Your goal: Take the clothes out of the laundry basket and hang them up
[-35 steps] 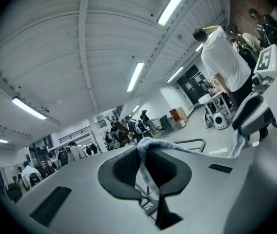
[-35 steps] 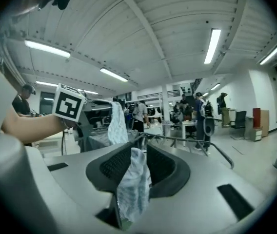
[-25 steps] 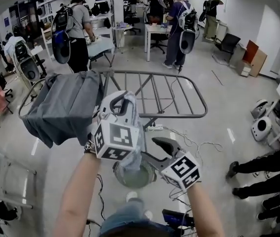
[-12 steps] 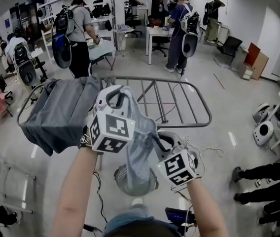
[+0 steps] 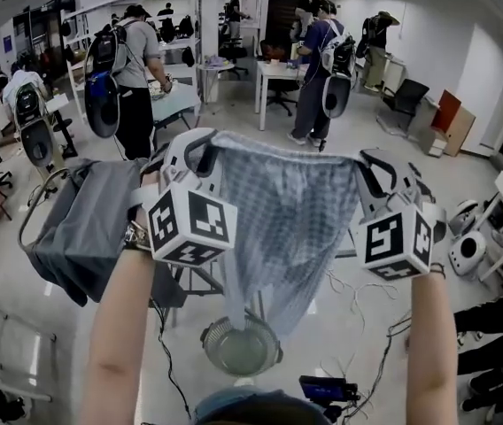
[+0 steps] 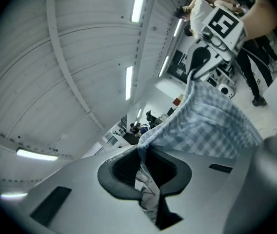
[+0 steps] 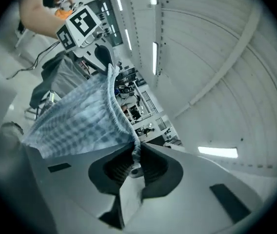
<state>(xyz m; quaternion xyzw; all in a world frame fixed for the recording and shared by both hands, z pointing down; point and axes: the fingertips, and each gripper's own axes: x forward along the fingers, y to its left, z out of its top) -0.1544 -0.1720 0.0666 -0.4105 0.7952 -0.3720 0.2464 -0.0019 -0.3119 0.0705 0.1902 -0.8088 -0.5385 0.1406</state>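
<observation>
A blue-and-white checked garment (image 5: 291, 211) hangs stretched by its waistband between both grippers at chest height. My left gripper (image 5: 204, 147) is shut on the waistband's left end, and the cloth (image 6: 207, 126) runs out from between its jaws (image 6: 143, 152). My right gripper (image 5: 372, 165) has just been closing and is now shut on the waistband's right end, with the elastic edge (image 7: 75, 126) pinched between its pads (image 7: 134, 155). The round laundry basket (image 5: 241, 351) stands on the floor below the garment's hem. A grey shirt (image 5: 79, 228) is draped over the drying rack's left side.
The drying rack (image 5: 37, 204) is mostly hidden behind the garment and my arms. Cables (image 5: 362, 301) lie on the floor at right. People with backpacks (image 5: 132, 69) (image 5: 321, 56) stand by white tables behind. Someone's legs (image 5: 499, 317) show at the right edge.
The right gripper came up from near the basket, closed on the checked garment and swung out right. The left gripper rose. The garment now hangs spread wide between them.
</observation>
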